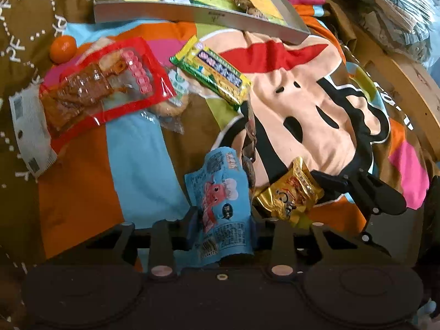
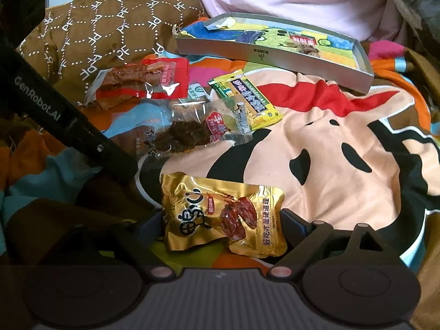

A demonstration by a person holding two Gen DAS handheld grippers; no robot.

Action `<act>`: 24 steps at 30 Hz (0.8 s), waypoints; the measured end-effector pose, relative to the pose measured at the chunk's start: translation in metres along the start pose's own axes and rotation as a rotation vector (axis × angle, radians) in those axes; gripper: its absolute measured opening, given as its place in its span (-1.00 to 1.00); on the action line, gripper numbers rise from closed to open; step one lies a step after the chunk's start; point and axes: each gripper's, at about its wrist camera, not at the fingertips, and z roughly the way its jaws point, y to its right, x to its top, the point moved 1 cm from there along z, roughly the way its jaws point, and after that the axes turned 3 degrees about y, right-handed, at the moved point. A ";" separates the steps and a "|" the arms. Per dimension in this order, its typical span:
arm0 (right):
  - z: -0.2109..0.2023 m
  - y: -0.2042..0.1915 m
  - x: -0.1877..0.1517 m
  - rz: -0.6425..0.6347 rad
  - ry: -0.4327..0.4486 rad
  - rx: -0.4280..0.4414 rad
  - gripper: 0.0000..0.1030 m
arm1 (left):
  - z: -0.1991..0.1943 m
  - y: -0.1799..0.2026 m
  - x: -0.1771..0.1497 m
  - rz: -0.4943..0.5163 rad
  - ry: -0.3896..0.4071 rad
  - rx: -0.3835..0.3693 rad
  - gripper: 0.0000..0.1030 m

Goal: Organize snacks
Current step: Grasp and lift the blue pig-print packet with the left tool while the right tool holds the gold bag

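Observation:
Several snack packets lie on a bright cartoon blanket (image 2: 330, 143). In the left wrist view my left gripper (image 1: 224, 217) is shut on a blue packet (image 1: 220, 200), which stands curled between the pads. In the right wrist view my right gripper (image 2: 221, 217) is open and straddles a gold packet (image 2: 222, 217) lying flat, with the pads close to its two side edges. The gold packet (image 1: 288, 192) also shows in the left wrist view, with a black finger (image 1: 332, 184) of the right gripper beside it. A grey tray (image 2: 275, 52) with a colourful floor lies at the far side.
A red packet (image 1: 104, 82), a green-yellow bar (image 1: 211, 71), a clear packet of dark jerky (image 2: 189, 129), a white packet (image 1: 30, 126) and a mandarin (image 1: 63, 49) lie left of centre. A brown pillow (image 2: 110, 27) sits behind them. A wooden edge (image 1: 398, 82) runs along the right.

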 end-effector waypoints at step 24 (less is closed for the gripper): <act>0.008 0.002 0.004 0.027 -0.026 0.009 0.73 | -0.010 -0.015 0.010 -0.101 0.033 -0.104 -0.66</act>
